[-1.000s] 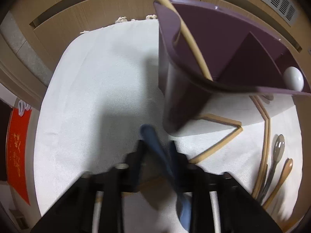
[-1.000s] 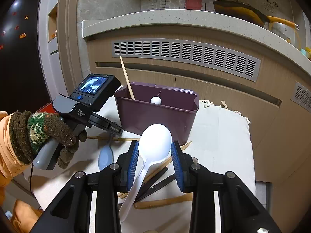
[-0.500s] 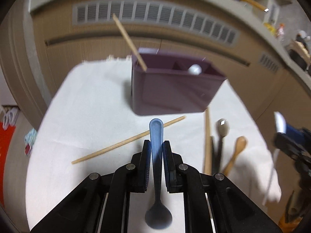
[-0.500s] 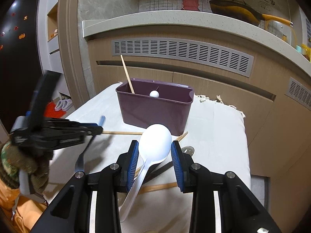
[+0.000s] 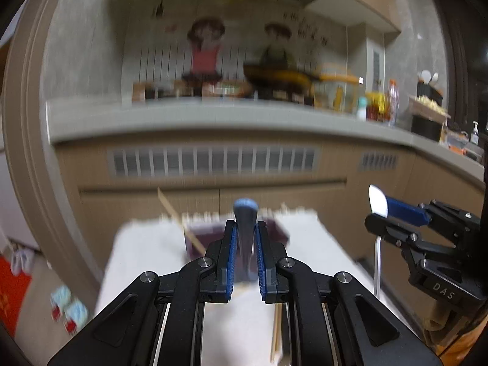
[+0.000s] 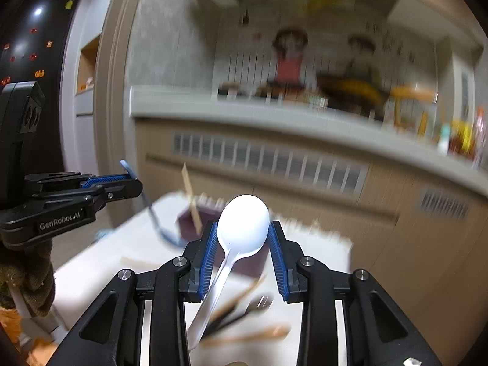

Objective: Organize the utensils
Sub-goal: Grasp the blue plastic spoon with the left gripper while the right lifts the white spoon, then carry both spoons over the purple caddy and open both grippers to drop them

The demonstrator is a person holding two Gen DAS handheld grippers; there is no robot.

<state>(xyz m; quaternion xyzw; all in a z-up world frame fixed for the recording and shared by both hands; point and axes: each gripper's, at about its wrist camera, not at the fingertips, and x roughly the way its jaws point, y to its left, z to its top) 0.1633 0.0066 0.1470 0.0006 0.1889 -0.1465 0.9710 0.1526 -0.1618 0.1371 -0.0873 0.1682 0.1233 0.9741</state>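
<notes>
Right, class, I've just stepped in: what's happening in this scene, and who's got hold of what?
A person with a handheld gripper in each hand is sorting utensils. The left gripper is shut on a blue spoon, gripped by its handle. The right gripper is shut on a white spoon, gripped at its bowl. Both are raised above the white cloth, where wooden utensils lie loose. Ahead stands the purple holder with a chopstick in it. The pictures are motion-blurred.
</notes>
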